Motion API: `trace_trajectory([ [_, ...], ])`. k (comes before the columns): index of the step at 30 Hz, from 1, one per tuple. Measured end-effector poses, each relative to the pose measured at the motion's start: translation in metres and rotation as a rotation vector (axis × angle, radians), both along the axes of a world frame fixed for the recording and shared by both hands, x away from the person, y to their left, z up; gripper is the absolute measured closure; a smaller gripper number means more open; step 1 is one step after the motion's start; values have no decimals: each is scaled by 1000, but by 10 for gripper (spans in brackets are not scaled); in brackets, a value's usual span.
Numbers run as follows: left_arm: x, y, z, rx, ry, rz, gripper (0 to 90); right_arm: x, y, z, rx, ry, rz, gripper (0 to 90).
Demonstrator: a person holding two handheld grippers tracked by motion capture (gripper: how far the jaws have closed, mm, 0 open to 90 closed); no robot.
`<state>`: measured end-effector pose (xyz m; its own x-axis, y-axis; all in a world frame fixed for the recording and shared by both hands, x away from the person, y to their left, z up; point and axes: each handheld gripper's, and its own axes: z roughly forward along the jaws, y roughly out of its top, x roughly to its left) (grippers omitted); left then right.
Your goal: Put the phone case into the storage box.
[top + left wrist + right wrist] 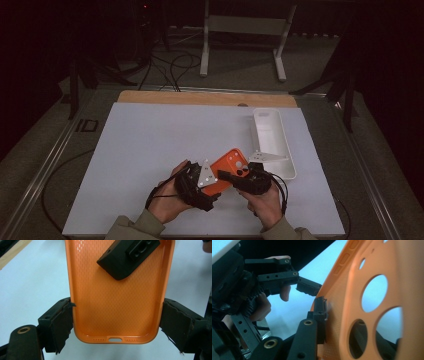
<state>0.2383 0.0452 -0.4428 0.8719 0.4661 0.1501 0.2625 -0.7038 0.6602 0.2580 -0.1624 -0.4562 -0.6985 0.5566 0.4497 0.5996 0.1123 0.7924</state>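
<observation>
An orange phone case (227, 167) hangs above the near middle of the white table, held between both grippers. My left gripper (215, 189) is shut on its lower end: in the left gripper view the pads (65, 322) press on the two long edges of the case (117, 302) near the charging slot. My right gripper (234, 175) is shut on the camera end. One of its black jaws lies on the textured inside of the case (362, 290), and the other is hidden behind it. The camera holes show in the right gripper view.
A long white tray (272, 142) lies at the right of the white table sheet (150, 145), just beyond my right hand. A wooden strip (200, 97) runs along the far edge. Cables and a metal stand (242, 30) are on the floor behind.
</observation>
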Motion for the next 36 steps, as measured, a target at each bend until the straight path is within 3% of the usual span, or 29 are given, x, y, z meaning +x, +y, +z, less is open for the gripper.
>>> trace_trajectory([
  [5,0,-1,-1,10,-4,1,167,-2,2,1,-17,-15,-3,863],
  [6,0,0,-1,16,-13,13,265,-2,3,2,-21,-16,-1,879],
  [8,1,2,-1,-7,-2,16,233,-4,4,3,-33,-27,4,880],
  [11,1,3,0,3,-5,27,162,-5,5,4,-41,-33,-2,881],
  [18,4,8,3,-35,2,46,123,-4,6,3,-47,-39,-5,881],
  [27,8,20,7,-103,55,39,98,-4,2,5,-49,-58,9,879],
  [29,10,25,7,-137,81,17,99,-5,1,6,-48,-83,34,878],
  [36,13,30,5,-178,135,-42,113,-9,-3,10,-47,-126,85,877],
])
